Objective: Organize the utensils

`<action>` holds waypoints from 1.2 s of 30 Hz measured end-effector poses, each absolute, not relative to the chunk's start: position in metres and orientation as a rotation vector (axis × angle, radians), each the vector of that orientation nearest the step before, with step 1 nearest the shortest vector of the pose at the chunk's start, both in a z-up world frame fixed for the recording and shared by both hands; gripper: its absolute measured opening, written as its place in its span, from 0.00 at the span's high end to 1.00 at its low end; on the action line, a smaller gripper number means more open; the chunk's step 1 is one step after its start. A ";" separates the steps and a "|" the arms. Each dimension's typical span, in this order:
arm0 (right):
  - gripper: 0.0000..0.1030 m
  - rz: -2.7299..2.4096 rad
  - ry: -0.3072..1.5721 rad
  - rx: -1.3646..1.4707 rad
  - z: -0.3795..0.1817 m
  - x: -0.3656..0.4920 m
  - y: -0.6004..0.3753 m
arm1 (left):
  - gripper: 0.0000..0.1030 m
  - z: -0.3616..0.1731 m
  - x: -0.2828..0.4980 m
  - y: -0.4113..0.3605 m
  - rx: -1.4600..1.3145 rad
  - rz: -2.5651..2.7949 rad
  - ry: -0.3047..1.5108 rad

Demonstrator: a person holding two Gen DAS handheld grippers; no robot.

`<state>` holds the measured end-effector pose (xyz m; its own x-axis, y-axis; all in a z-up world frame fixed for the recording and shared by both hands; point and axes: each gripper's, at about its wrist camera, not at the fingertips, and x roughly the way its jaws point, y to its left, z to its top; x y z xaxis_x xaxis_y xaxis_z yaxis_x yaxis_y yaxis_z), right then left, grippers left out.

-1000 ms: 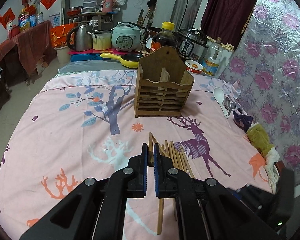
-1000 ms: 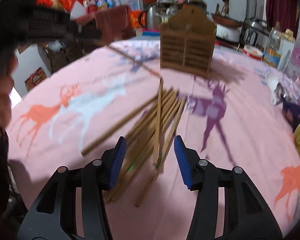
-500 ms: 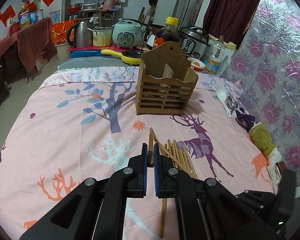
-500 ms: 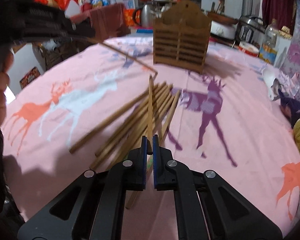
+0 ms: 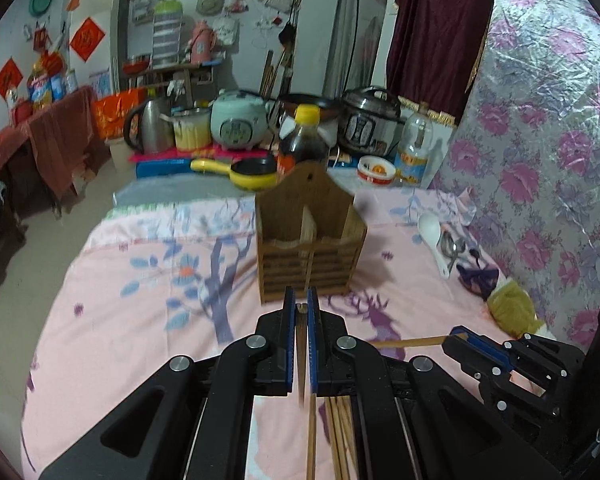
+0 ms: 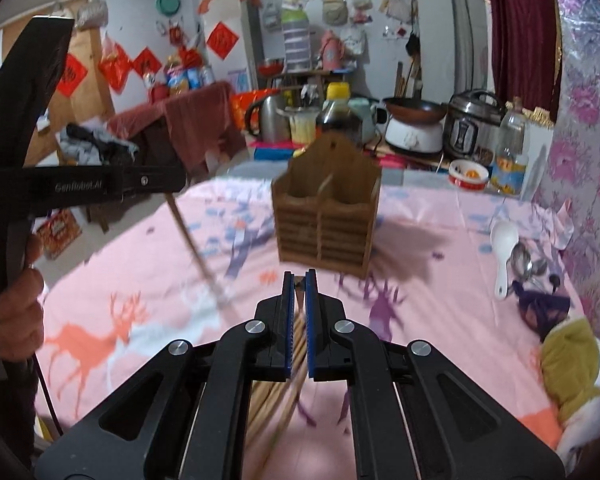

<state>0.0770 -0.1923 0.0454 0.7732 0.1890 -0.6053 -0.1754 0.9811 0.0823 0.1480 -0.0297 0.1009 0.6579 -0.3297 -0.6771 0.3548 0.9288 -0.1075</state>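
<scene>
A slatted wooden utensil holder (image 5: pixel 311 236) with two compartments stands upright on the pink table, also in the right wrist view (image 6: pixel 326 216). My left gripper (image 5: pixel 299 312) is shut on a wooden chopstick (image 5: pixel 300 356), held above the table short of the holder. My right gripper (image 6: pixel 299 284) is shut on another chopstick (image 6: pixel 296 344), lifted over the chopstick pile (image 6: pixel 274 390). The right gripper's chopstick shows in the left view (image 5: pixel 408 342). The left gripper's chopstick hangs down at the left of the right view (image 6: pixel 198 258).
A white spoon (image 5: pixel 432 236) and metal spoons (image 5: pixel 452 246) lie at the right edge by a purple and yellow cloth (image 5: pixel 508 304). Kettle, rice cookers and a soy bottle (image 5: pixel 302 140) stand behind the table. More chopsticks lie under the left gripper (image 5: pixel 340 436).
The right gripper shut on a chopstick from the pile and lifted it. Both grippers rose and moved toward the holder with their chopsticks.
</scene>
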 end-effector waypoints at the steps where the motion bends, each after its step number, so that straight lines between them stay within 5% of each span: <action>1: 0.94 0.193 0.652 0.024 0.048 0.081 -0.193 | 0.94 0.107 0.153 -0.034 0.039 -0.389 0.753; 15: 0.94 0.093 0.427 0.067 0.135 0.148 -0.205 | 0.94 0.206 0.212 -0.055 -0.046 -0.329 0.446; 20: 0.94 0.039 0.399 0.046 0.128 0.183 -0.202 | 0.94 0.182 0.249 -0.074 -0.025 -0.243 0.388; 27: 0.89 0.023 0.546 0.008 0.071 0.219 -0.201 | 0.94 0.108 0.290 -0.073 -0.027 -0.222 0.546; 29: 0.88 0.028 0.562 0.029 0.067 0.215 -0.206 | 0.85 0.098 0.288 -0.063 -0.047 -0.220 0.574; 31: 0.83 0.043 0.568 0.051 0.066 0.208 -0.208 | 0.43 0.095 0.282 -0.052 -0.064 -0.204 0.585; 36: 0.63 0.050 0.547 0.071 0.072 0.176 -0.212 | 0.22 0.088 0.255 -0.026 -0.067 -0.177 0.597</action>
<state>0.1755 -0.2115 0.0719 0.8528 0.0667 -0.5179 -0.0287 0.9963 0.0811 0.2554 -0.0264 0.0876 0.8122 -0.1849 -0.5532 0.1459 0.9827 -0.1142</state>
